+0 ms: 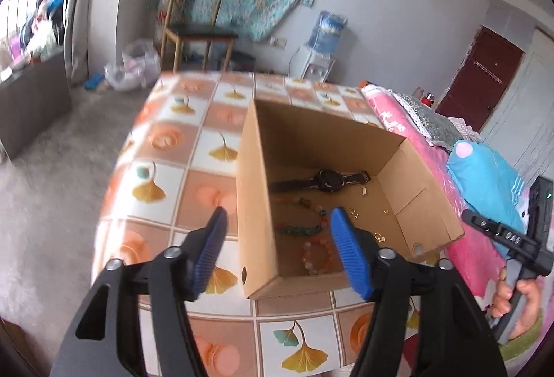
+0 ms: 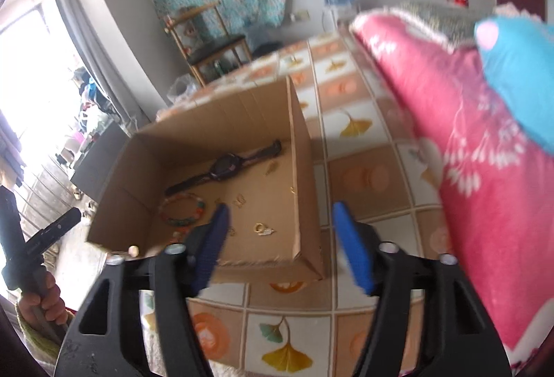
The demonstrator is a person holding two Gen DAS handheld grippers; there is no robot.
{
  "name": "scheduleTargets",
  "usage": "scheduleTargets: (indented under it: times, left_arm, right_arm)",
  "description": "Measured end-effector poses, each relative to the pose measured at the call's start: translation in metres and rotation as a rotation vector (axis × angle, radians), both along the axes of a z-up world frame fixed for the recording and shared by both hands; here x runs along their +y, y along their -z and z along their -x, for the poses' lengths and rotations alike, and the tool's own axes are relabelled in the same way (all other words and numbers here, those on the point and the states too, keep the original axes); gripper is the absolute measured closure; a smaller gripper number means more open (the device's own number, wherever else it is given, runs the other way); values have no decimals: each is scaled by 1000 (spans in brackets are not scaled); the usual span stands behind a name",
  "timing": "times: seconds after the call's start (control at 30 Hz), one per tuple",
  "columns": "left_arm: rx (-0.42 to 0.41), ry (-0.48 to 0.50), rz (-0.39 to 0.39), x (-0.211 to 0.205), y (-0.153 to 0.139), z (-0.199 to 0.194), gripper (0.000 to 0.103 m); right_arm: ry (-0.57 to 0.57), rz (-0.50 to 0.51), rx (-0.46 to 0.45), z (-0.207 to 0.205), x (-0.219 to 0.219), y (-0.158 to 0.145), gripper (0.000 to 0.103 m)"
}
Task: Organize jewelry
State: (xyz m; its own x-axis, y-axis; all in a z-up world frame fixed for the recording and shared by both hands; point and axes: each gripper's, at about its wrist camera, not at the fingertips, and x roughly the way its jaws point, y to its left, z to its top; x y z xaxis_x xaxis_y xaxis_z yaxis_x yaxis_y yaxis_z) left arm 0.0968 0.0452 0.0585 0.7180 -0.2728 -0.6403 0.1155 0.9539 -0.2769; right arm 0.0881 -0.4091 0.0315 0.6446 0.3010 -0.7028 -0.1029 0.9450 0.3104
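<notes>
We are holding the left gripper (image 1: 278,250) and right gripper (image 2: 280,247) released and empty, both pointing down at the cardboard box (image 1: 249,204), where the watch (image 1: 329,179) is lying crosswise ahead of both.

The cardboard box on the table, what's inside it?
Inside the cardboard box: a black watch, beaded bracelets and small gold pieces. The near wall and blue fingers hide part of the floor.

Handheld two-finger grippers, black frames with blue pads

Were fitted with ribbed blue pads (image 1: 349,249) on matte black arms, silver screws (image 1: 172,252) at the pivots, white lettering on the right gripper's (image 2: 278,231) body; wore a green knitted cuff (image 2: 34,339) at the wrist.
</notes>
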Motion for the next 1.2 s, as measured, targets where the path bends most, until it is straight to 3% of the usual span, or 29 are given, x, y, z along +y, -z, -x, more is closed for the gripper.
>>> scheduleTargets:
  times: [0.03, 0.2, 0.37, 0.53, 0.73, 1.2]
  left_arm:
    - [-28, 9, -28, -6, -6, 11, 28]
    - [-85, 50, -107, -41, -19, 49, 6]
    - [-45, 79, -114, -71, -10, 67, 6]
    - [-18, -12, -170, -81, 1, 70, 5]
    - [47, -127, -231, -78, 12, 61, 6]
    - [112, -158, -282, -77, 14, 49, 6]
  right_arm:
    - [1, 5, -24, 11, 1, -8, 28]
    - [-43, 42, -89, 49, 18, -29, 13]
    - [-71, 144, -79, 66, 43, -22, 8]
    - [3, 256, 11, 63, 56, 2, 8]
    - [15, 354, 25, 61, 68, 13, 8]
    - [-29, 312, 72, 54, 81, 14, 8]
